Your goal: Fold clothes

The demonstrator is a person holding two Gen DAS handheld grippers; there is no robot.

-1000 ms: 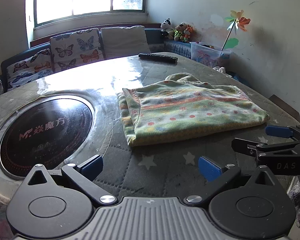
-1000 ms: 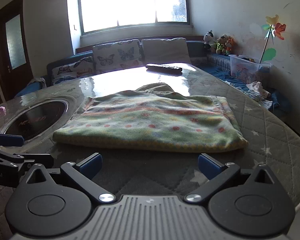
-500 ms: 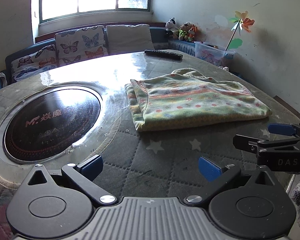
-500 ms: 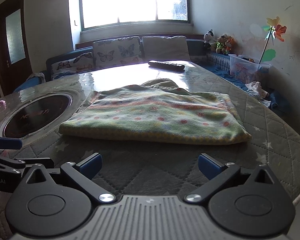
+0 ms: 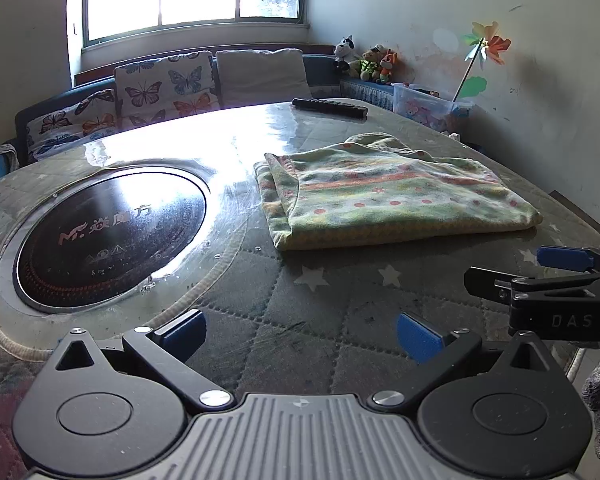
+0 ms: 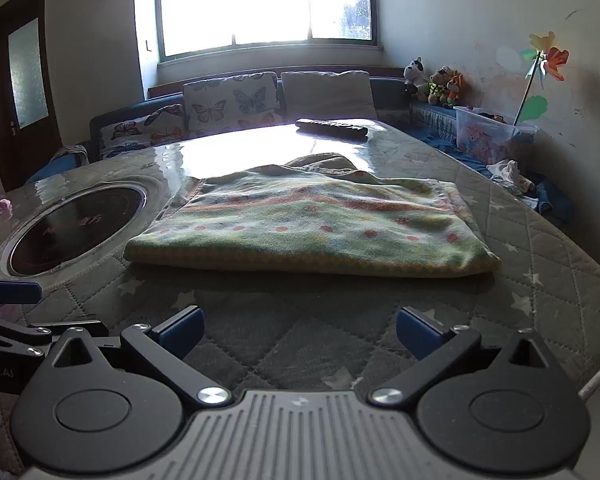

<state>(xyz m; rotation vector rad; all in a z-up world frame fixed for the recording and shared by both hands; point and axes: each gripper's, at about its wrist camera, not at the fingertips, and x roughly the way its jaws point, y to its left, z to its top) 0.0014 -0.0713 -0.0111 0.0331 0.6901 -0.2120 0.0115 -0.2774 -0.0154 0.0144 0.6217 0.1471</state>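
A green fleece garment (image 5: pixel 392 196) with orange stripes and red dots lies folded flat on the quilted table (image 5: pixel 308 304); the right wrist view has the same garment (image 6: pixel 312 228) straight ahead. My left gripper (image 5: pixel 300 334) hangs open over bare quilt, well short of the garment's near edge. My right gripper (image 6: pixel 298 330) is open too, above the quilt in front of the garment, with nothing between its fingers. The right gripper's fingers (image 5: pixel 564 258) reach in at the right edge of the left wrist view.
A round black induction hob (image 5: pixel 108 232) is set into the table at the left. A black remote (image 5: pixel 330 107) lies at the far edge. Butterfly cushions (image 5: pixel 164 88) and a sofa stand behind; a plastic toy box (image 6: pixel 492 132) and pinwheel are at the right wall.
Both grippers have drawn back and risen a little from the garment, which now sits farther off. The garment itself has not moved, and both grippers stay open.
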